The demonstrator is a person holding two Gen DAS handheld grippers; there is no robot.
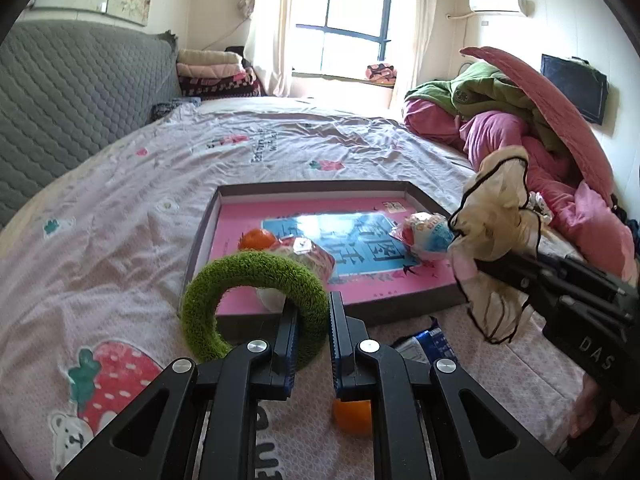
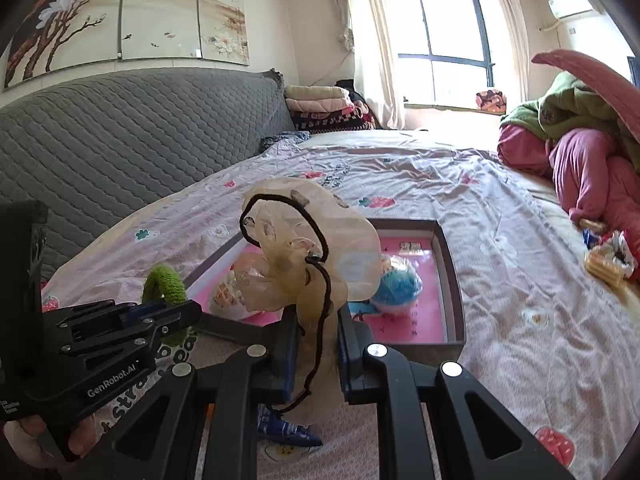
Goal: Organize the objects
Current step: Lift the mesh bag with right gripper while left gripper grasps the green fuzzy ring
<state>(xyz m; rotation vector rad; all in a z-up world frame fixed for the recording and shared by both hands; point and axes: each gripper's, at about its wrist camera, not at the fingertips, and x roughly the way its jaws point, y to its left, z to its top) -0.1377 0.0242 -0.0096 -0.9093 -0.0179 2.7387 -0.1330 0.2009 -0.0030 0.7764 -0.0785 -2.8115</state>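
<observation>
We've got both grippers loaded at the tray's (image 1: 430, 200) near edge. Left gripper (image 1: 313, 322) pinches the green fuzzy ring (image 1: 208, 308), which stands upright over the near-left corner. Right gripper (image 2: 318, 340) clamps the sheer beige scrunchie (image 2: 316, 232), hanging over the near-right edge. The tray lies straight ahead of both; the left looks marginally closer, so we'd drop the ring first.

Home bedroom, bed (image 2: 440, 200) w/ strawberry sheet, grey headboard (image 2: 140, 128), curtained window (image 1: 352, 20), AC (image 1: 498, 2)

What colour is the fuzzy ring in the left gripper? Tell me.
Green; the fuzzy ring shows best in the left wrist view.
</observation>
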